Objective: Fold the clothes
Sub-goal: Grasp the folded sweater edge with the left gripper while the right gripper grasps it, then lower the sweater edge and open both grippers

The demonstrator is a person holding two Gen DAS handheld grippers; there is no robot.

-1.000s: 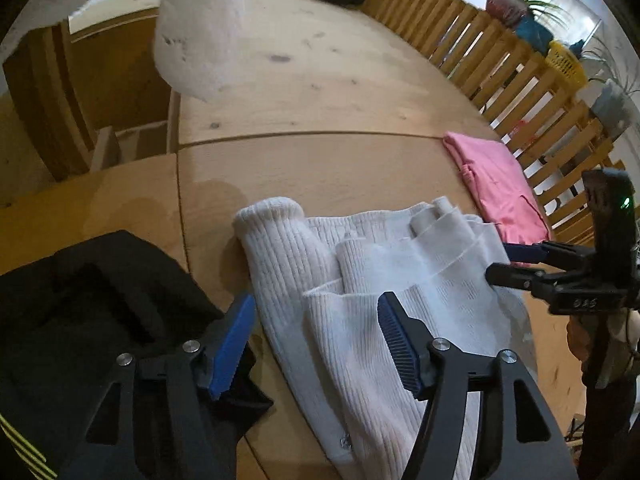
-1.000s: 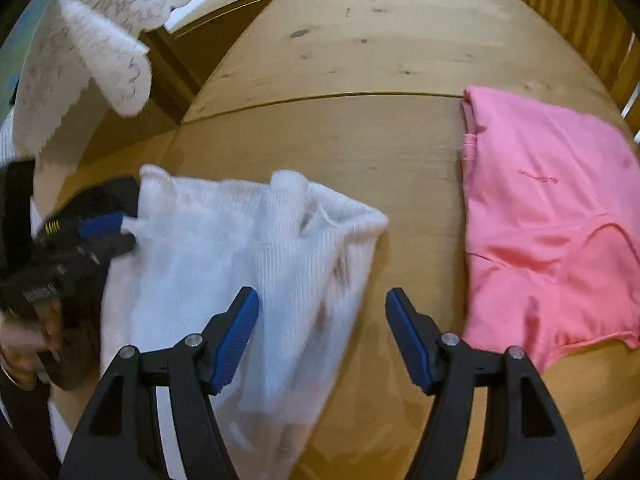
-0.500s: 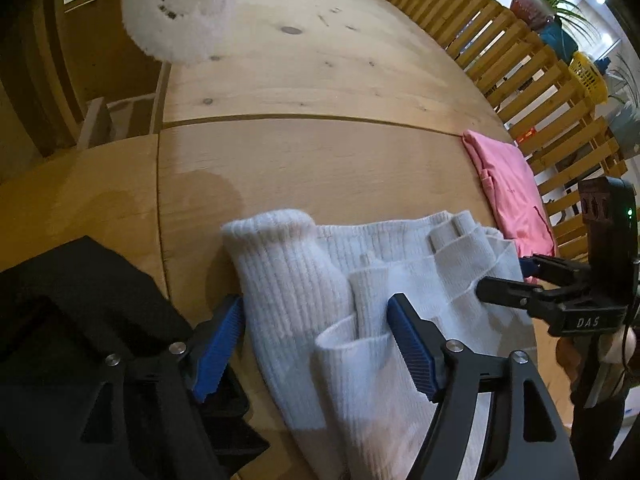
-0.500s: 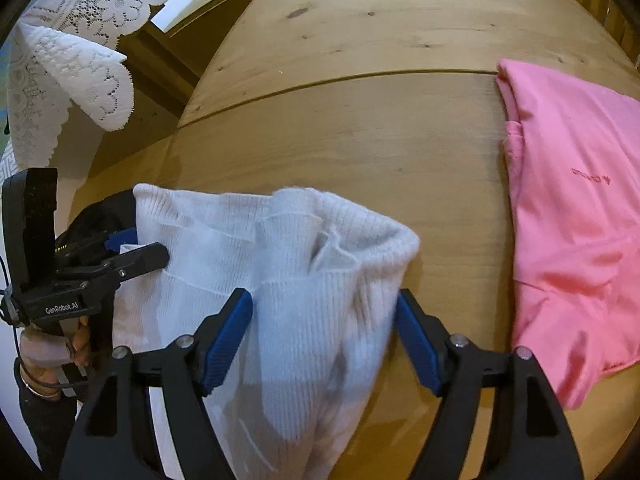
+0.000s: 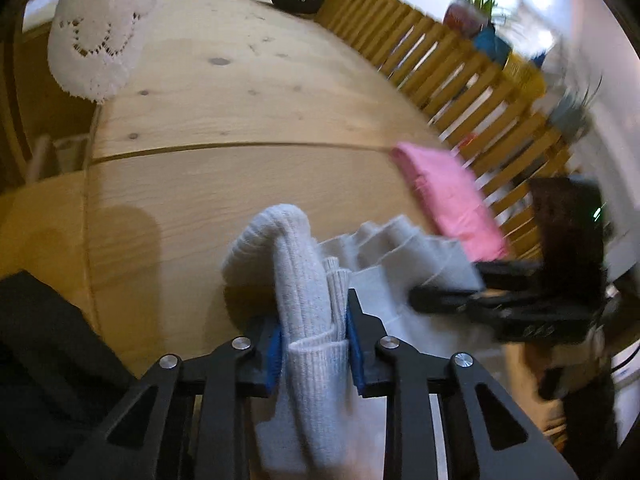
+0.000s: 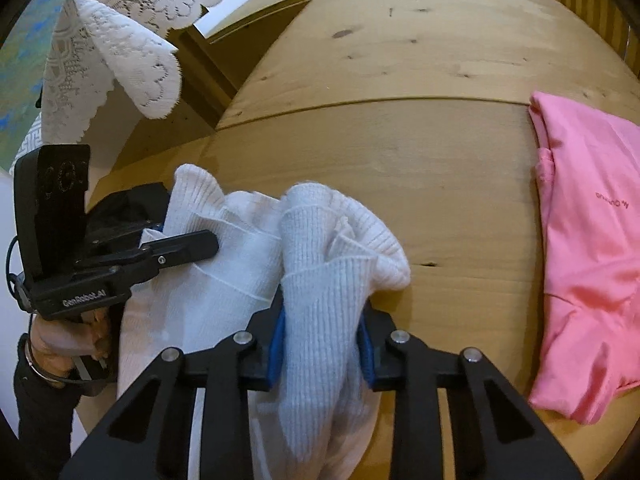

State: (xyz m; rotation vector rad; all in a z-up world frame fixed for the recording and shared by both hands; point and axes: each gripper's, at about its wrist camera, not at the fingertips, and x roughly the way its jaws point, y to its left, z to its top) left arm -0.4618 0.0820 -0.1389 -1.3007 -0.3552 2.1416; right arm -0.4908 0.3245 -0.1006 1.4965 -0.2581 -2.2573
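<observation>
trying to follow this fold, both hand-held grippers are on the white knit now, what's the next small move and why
Probably lift both together and carry the pinched edge away across the garment. The left hand-held gripper and right hand-held gripper have just been closing, and each now pinches a bunched corner of the white knit garment, which mostly lies on the wooden table.

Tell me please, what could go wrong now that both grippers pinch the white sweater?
1. The left gripper and right gripper have just closed on thick bunches of the white sweater, so inner layers may slip out and spoil the fold.
2. The pink shirt lies near on the table; a wide swing could drag it.
</observation>
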